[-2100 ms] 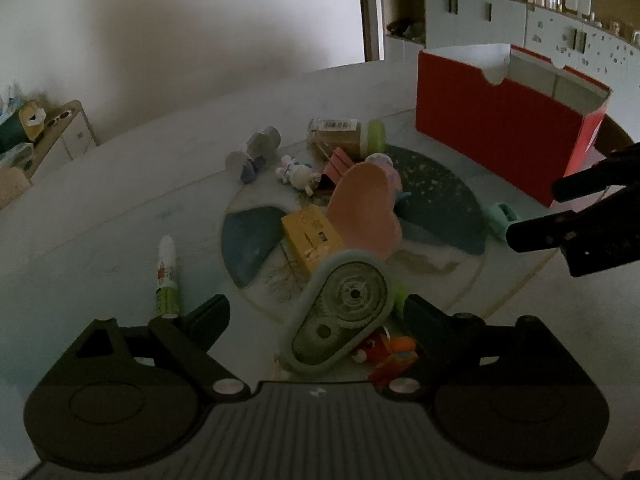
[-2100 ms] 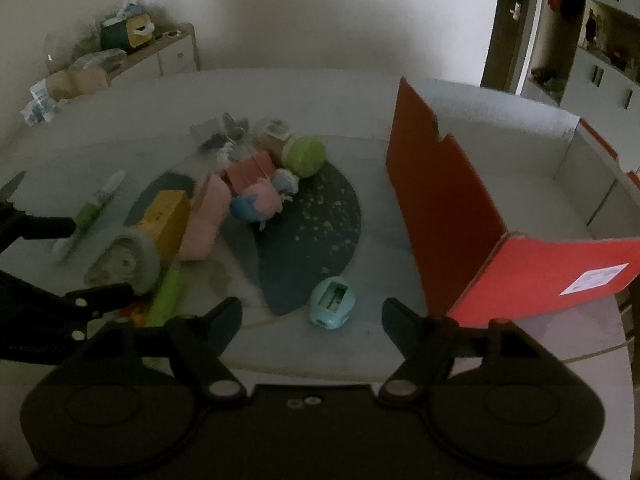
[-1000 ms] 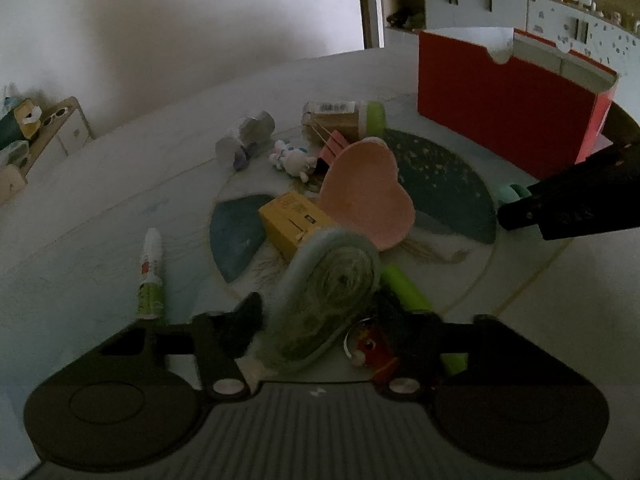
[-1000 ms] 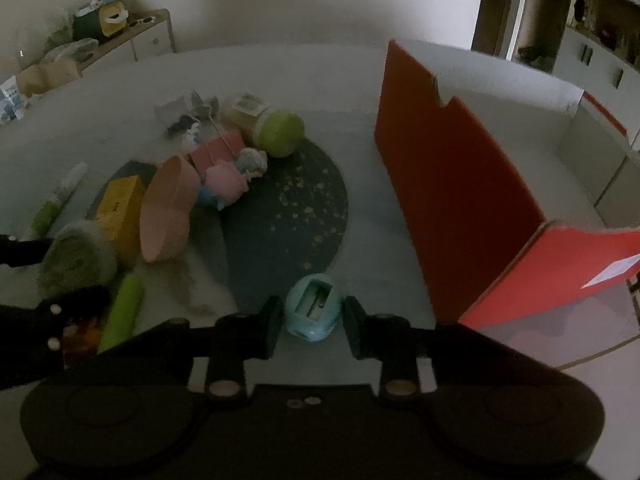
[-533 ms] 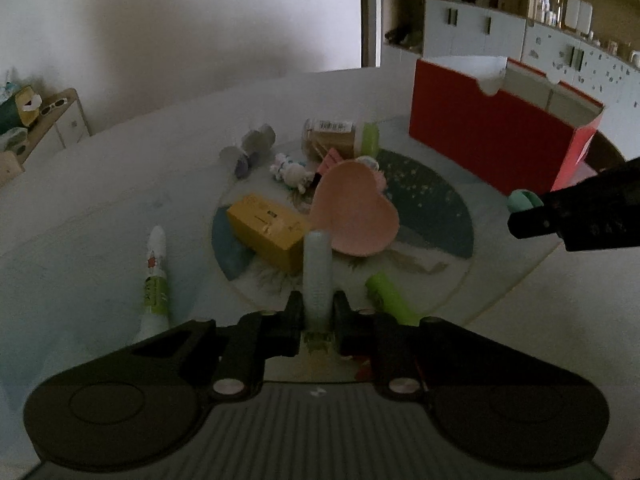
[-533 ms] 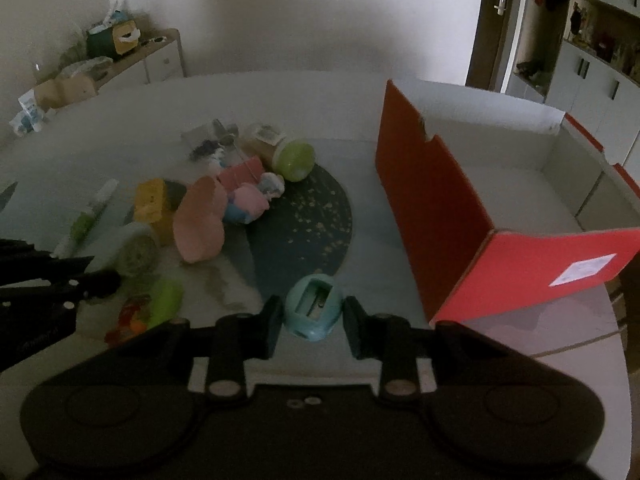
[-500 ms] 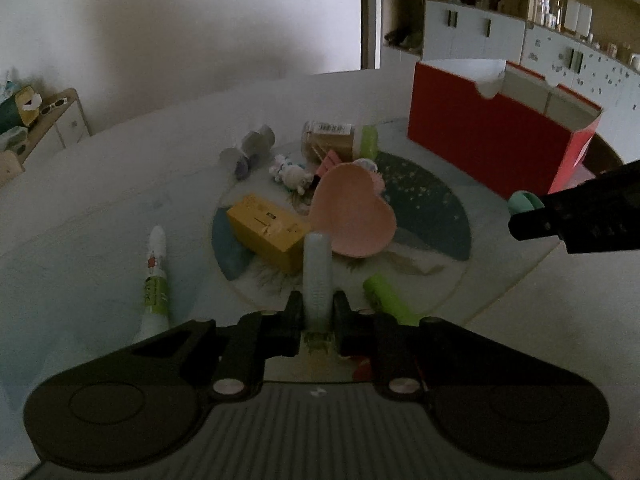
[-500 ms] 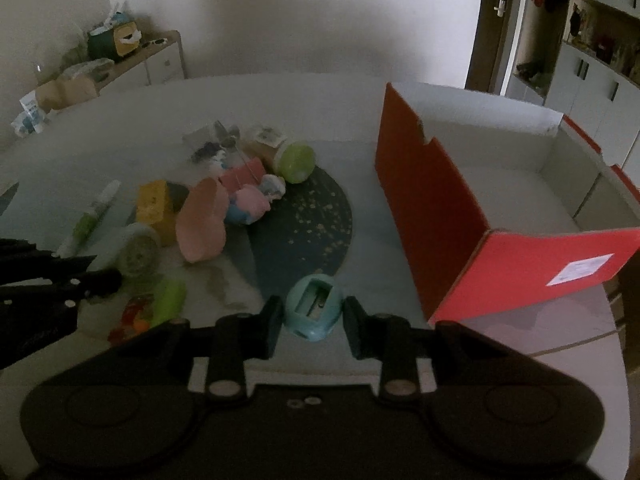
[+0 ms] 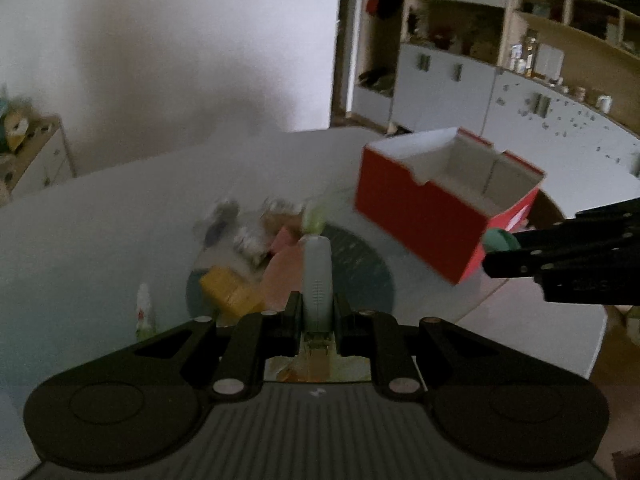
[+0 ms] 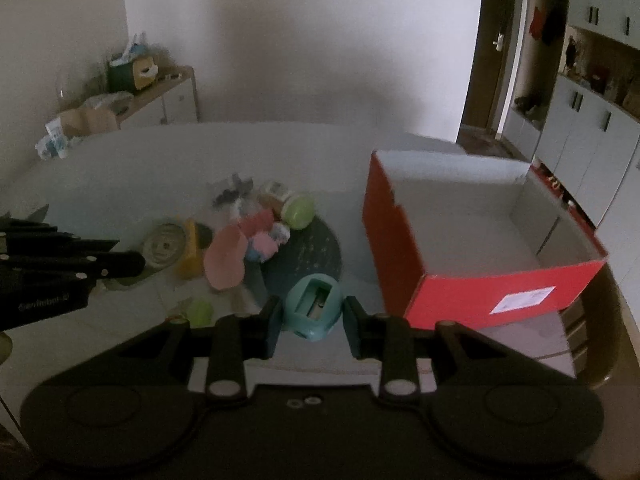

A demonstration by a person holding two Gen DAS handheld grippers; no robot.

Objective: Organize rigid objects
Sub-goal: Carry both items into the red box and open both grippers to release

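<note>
In my left gripper [image 9: 316, 312] I have the pale grey-green plastic correction-tape dispenser [image 9: 317, 276] clamped edge-on between both fingers, lifted off the round pale table [image 9: 100, 216] and standing up from the jaws toward the far side. In my right gripper [image 10: 311, 322] I hold the small teal rounded plastic pencil sharpener [image 10: 314, 306], pinched from both sides with its blade slot facing the camera, raised above the table's near edge.

The open red cardboard box with a white inside [image 10: 472, 240] stands on the right of the table, and its white floor shows bare where I can see it. From my left camera the sharpener in the right gripper shows just beside the box's near right corner.

The rest of the pile lies left of the box, on and around a dark teal speckled patch [image 10: 308, 256] of the tabletop: a pink heart-shaped dish [image 10: 225, 258], a yellow rectangular block [image 10: 191, 248], a jar lying on its side with a lime-green lid [image 10: 297, 208], a pink and blue toy figure [image 10: 262, 245], a grey blurred cluster [image 10: 234, 190] at the far side, and a lime-green cylinder [image 10: 199, 311] nearest me. A white tube with a green band [image 9: 143, 314] lies apart on the left. The left view is blurred, so the small items there are hard to tell
</note>
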